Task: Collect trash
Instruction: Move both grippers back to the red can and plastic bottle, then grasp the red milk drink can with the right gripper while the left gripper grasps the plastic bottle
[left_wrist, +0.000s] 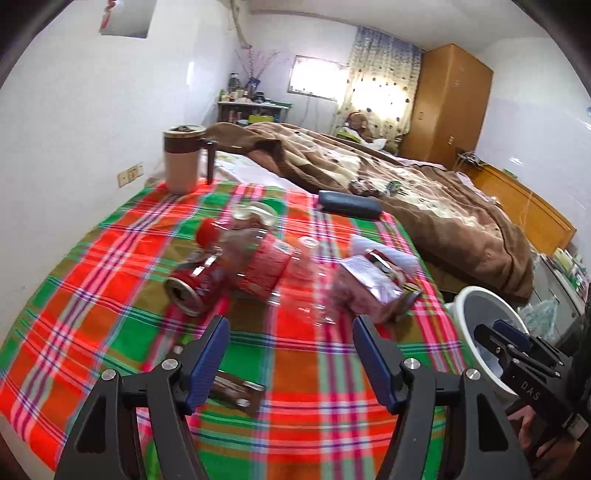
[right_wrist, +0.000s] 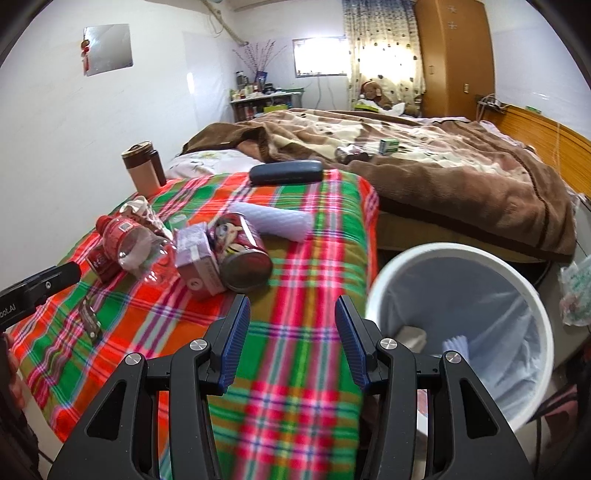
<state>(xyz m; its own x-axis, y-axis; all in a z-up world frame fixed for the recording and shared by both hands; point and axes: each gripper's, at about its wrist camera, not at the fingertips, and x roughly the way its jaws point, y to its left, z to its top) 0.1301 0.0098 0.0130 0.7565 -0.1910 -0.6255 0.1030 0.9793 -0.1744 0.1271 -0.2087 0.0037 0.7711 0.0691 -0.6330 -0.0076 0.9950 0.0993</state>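
Note:
Trash lies in a heap on the plaid cloth (left_wrist: 295, 362): a red can (left_wrist: 192, 288), a clear plastic bottle with a red label (left_wrist: 258, 266), a purple carton (left_wrist: 369, 288) and a flat brown wrapper (left_wrist: 236, 391). My left gripper (left_wrist: 290, 325) is open and empty, just short of the heap. In the right wrist view I see the bottle (right_wrist: 129, 243), the carton (right_wrist: 195, 258), a red cartoon can (right_wrist: 243, 254) and a white roll (right_wrist: 273, 219). My right gripper (right_wrist: 291, 308) is open and empty, beside the white lined bin (right_wrist: 461, 314).
A tan lidded mug (left_wrist: 183, 158) stands at the cloth's far left corner. A dark case (left_wrist: 349, 205) lies at its far edge. A brown blanket (left_wrist: 424, 192) covers the bed behind. The bin (left_wrist: 487, 332) stands off the cloth's right edge, with a wooden wardrobe (left_wrist: 447, 103) beyond.

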